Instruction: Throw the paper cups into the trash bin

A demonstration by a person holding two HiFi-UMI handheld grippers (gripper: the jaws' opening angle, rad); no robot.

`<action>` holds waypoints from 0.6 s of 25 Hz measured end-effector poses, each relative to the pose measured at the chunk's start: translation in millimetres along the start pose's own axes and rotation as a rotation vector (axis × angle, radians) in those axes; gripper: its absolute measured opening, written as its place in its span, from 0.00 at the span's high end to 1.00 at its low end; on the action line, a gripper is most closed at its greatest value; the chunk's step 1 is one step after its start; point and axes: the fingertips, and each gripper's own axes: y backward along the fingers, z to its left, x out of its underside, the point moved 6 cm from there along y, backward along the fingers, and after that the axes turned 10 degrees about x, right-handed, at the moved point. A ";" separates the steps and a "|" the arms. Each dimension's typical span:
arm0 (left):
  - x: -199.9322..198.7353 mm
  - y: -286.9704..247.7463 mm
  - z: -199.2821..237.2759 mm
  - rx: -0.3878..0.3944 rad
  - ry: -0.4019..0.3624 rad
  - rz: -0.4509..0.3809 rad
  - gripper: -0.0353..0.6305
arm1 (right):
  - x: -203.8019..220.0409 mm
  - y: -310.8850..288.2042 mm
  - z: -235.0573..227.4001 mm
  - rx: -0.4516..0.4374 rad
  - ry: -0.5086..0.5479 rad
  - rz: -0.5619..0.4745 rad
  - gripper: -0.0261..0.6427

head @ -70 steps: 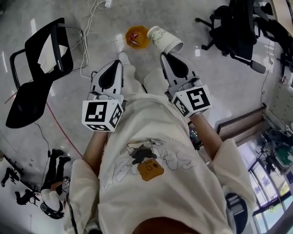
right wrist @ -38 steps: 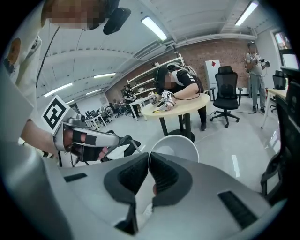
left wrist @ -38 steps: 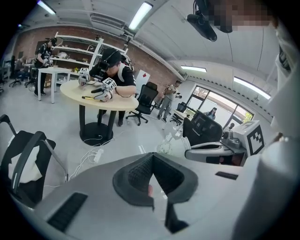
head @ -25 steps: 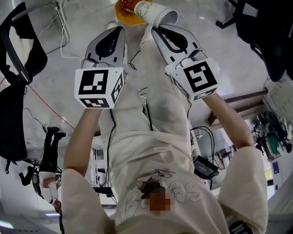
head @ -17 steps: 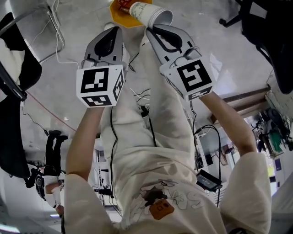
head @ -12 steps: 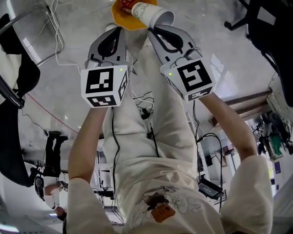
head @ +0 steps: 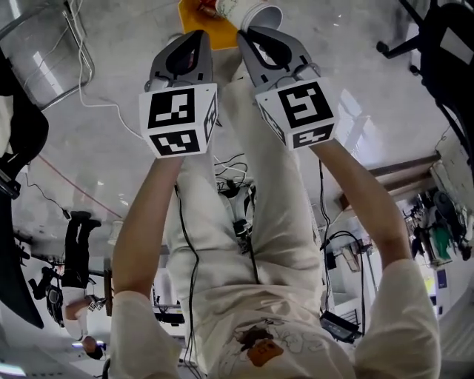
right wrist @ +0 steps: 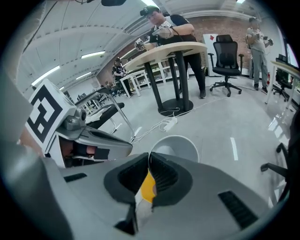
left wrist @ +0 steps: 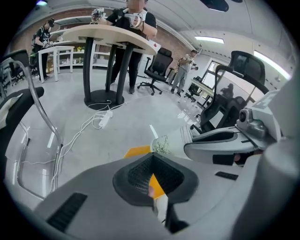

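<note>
White paper cup with green print [head: 248,13] is pinched by its rim in the right gripper's [head: 255,35] jaws, at the right edge of the far orange trash bin [head: 194,15]. The left gripper's [head: 194,46] jaws are pressed together, empty. Centre the cup over the bin's mouth before releasing.

Matt paper cup [head: 241,9], smooth orange plastic trash bin [head: 192,13], glossy polished floor [head: 355,52].
</note>
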 end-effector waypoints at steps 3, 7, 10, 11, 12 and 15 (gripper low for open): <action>14.4 -20.9 9.0 -0.015 0.033 0.007 0.94 | 18.7 -14.1 0.9 -0.001 0.000 0.017 0.92; 28.5 -44.6 22.4 -0.031 0.062 0.019 0.94 | 39.3 -37.6 0.4 0.003 0.008 0.042 0.92; 40.4 -61.6 34.2 -0.040 0.060 0.030 0.94 | 53.6 -59.1 -0.3 0.012 0.023 0.063 0.92; 46.0 -66.8 36.9 -0.042 0.060 0.038 0.94 | 59.2 -64.8 -0.1 0.012 0.031 0.074 0.92; 51.6 -72.4 39.6 -0.043 0.060 0.046 0.94 | 64.3 -70.5 -0.4 0.012 0.040 0.085 0.92; 67.8 -89.7 47.3 -0.044 0.054 0.078 0.94 | 78.4 -86.2 -3.4 0.016 0.060 0.111 0.92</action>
